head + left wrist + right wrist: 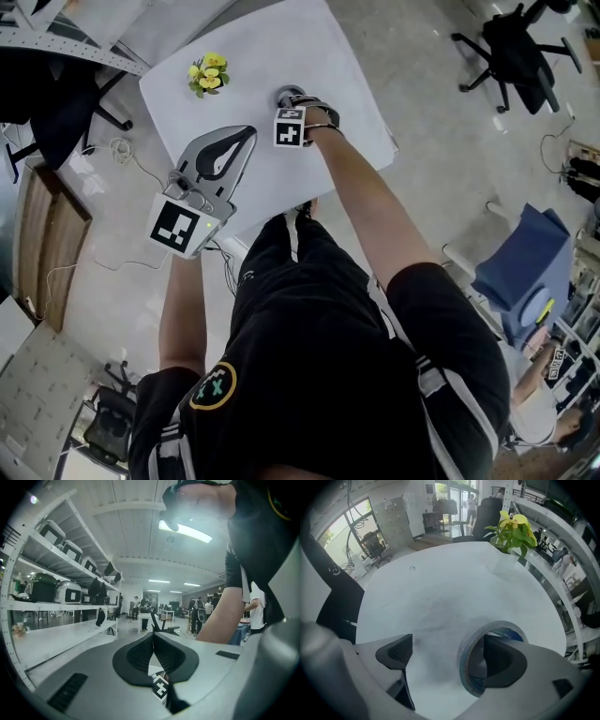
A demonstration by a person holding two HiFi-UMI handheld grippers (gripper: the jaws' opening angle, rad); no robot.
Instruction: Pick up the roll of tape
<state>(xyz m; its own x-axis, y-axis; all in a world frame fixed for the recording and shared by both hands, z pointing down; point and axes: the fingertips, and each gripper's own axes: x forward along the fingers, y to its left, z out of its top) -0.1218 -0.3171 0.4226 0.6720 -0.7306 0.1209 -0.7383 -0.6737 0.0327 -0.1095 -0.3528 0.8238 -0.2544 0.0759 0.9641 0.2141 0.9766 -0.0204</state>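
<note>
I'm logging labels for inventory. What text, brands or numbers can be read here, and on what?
Blue print inside the roll of tape: too blurred to read.
Round emblem on black clothing: a symbol, no legible words.
Marker cube: square pattern only, no text.

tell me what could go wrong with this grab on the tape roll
One jaw of the right gripper sits inside the tape roll, the other well outside it, not yet gripping. Closing would pinch only one wall, so the roll could tilt or swing when lifted. It lies flat on the white table, so the outer jaw might shove it sideways.
</note>
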